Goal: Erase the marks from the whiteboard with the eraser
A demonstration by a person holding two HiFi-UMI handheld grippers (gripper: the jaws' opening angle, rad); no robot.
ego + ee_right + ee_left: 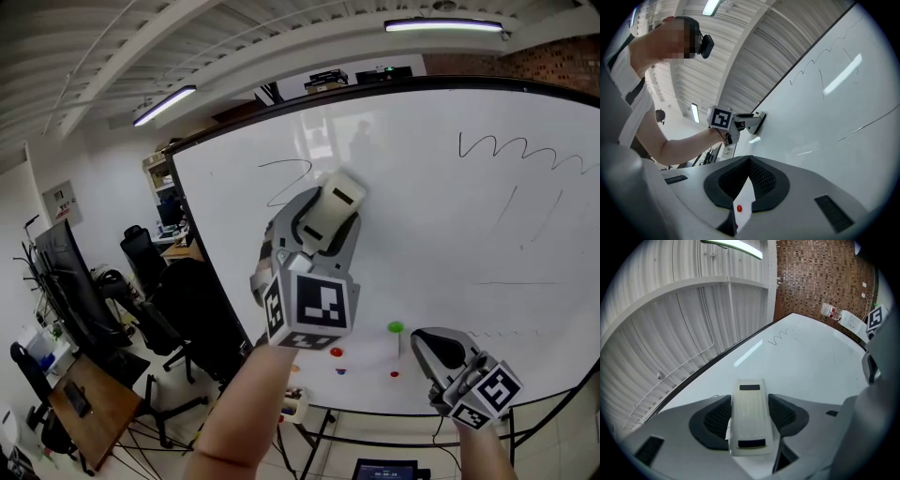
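- Pressing unevenly looks like the main risk: the left gripper (323,223) has its jaws clamped on the long sides of the cream rectangular plastic eraser (749,420), so a tilt of the hand could lift one edge off the board and leave streaks.
- Gripping by the sides alone, the jaws could also let the eraser twist or slide between the pads if a stroke drags hard.
- The eraser sits on the upper left part of the large white whiteboard (422,253), apparently touching it, just right of the thin looping scribble (286,180). A stroke started in the wrong direction would miss that mark.
- The black zigzag line (520,150) and fainter strokes lie well apart, to the right, and could be forgotten.
- The eraser's long axis runs along the jaws, its free end pointing up and to the right along the board, toward the top edge.
- The right gripper (749,180) hangs low near the board's bottom edge, jaws together on nothing.
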